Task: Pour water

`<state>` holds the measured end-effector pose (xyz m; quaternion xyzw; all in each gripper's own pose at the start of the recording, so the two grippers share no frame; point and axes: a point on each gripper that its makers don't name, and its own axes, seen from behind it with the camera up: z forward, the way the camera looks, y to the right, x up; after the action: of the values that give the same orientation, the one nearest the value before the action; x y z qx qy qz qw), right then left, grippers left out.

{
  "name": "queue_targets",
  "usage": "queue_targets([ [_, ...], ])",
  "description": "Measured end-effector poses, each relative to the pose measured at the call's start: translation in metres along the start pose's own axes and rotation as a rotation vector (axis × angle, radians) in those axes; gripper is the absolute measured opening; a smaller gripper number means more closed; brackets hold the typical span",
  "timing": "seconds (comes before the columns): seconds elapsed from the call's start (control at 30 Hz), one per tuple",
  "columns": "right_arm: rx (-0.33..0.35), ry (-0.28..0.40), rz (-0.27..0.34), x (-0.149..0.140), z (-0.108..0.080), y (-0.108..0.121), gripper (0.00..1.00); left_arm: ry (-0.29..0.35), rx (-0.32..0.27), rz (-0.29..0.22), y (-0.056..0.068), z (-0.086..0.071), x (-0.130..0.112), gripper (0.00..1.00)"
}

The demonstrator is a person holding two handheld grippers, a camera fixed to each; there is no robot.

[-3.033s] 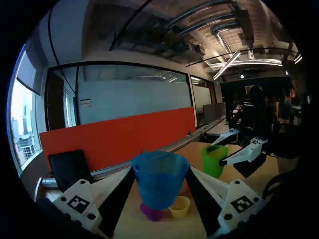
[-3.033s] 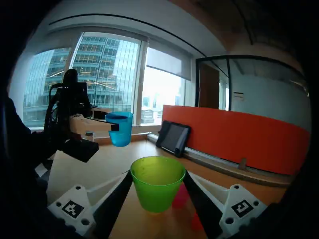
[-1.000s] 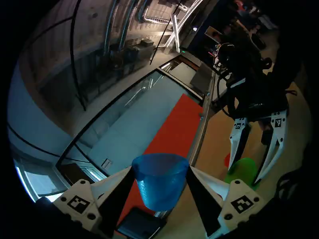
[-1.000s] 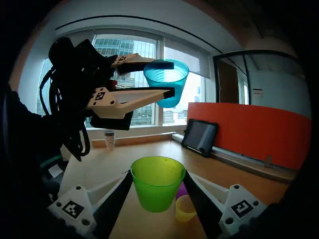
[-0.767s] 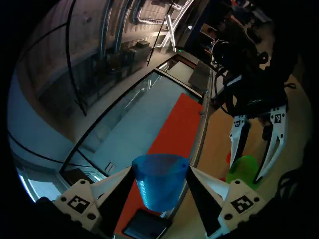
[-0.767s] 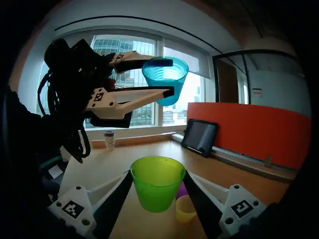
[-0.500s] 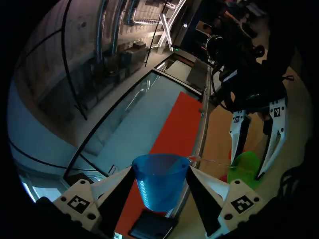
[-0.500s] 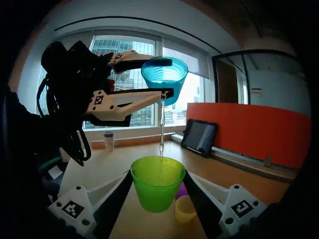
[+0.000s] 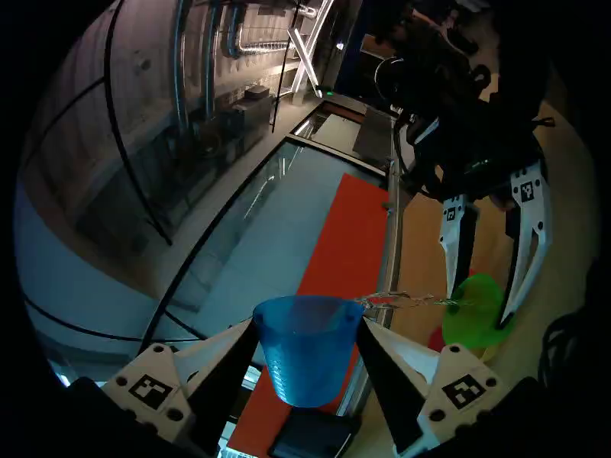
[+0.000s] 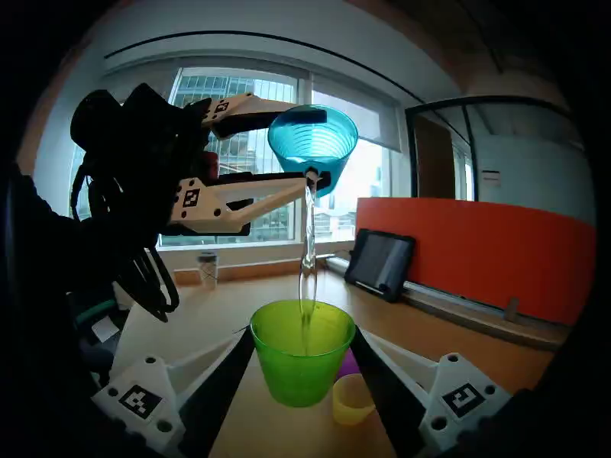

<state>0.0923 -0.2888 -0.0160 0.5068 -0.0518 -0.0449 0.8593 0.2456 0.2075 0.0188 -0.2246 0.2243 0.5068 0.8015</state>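
My left gripper [image 9: 307, 353] is shut on a translucent blue cup [image 9: 306, 347], tipped far over. In the right gripper view that blue cup [image 10: 311, 149] hangs above, mouth toward me, held by the left gripper [image 10: 313, 149]. A thin stream of water [image 10: 308, 244] falls from its rim into the green cup [image 10: 302, 359]. My right gripper [image 10: 302, 359] is shut on the green cup, which stands upright. In the left gripper view the water [image 9: 401, 300] arcs to the green cup [image 9: 473, 313] between the right gripper's fingers [image 9: 458, 244].
A small yellow cup [image 10: 353, 398] and a purple one [image 10: 348, 363] sit on the wooden table [image 10: 198, 320] behind the green cup. A dark tablet [image 10: 378, 263] leans near the orange partition [image 10: 489, 259]. A small jar [image 10: 206, 269] stands by the window.
The blue cup has tipped further over the last second. Water began running half a second ago and the stream is now thicker. The green cup has stayed still.
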Motion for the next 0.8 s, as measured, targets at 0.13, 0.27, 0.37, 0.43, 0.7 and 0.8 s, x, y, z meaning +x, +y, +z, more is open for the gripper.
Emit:
queue_targets([
  [0.13, -0.001, -0.002, -0.002, -0.0002, -0.0002, 0.0008, 0.92, 0.000, 0.005, 0.027, 0.0014, -0.0001, 0.0008, 0.87],
  [0.27, -0.002, -0.002, -0.003, -0.0002, 0.0001, 0.0014, 0.93, 0.001, 0.009, 0.050, 0.0004, -0.0003, 0.0020, 0.87],
  [0.37, -0.005, -0.003, -0.004, -0.0003, 0.0002, 0.0020, 0.92, 0.003, 0.013, 0.069, -0.0017, -0.0004, 0.0027, 0.87],
  [0.43, -0.006, -0.004, -0.006, -0.0004, 0.0002, 0.0024, 0.92, 0.003, 0.015, 0.079, -0.0026, -0.0005, 0.0031, 0.87],
  [0.7, -0.008, -0.003, -0.009, -0.0007, 0.0003, 0.0034, 0.92, 0.002, 0.017, 0.115, -0.0078, -0.0018, 0.0049, 0.87],
  [0.8, -0.008, -0.003, -0.010, -0.0008, 0.0007, 0.0035, 0.92, 0.002, 0.015, 0.126, -0.0065, -0.0020, 0.0050, 0.87],
])
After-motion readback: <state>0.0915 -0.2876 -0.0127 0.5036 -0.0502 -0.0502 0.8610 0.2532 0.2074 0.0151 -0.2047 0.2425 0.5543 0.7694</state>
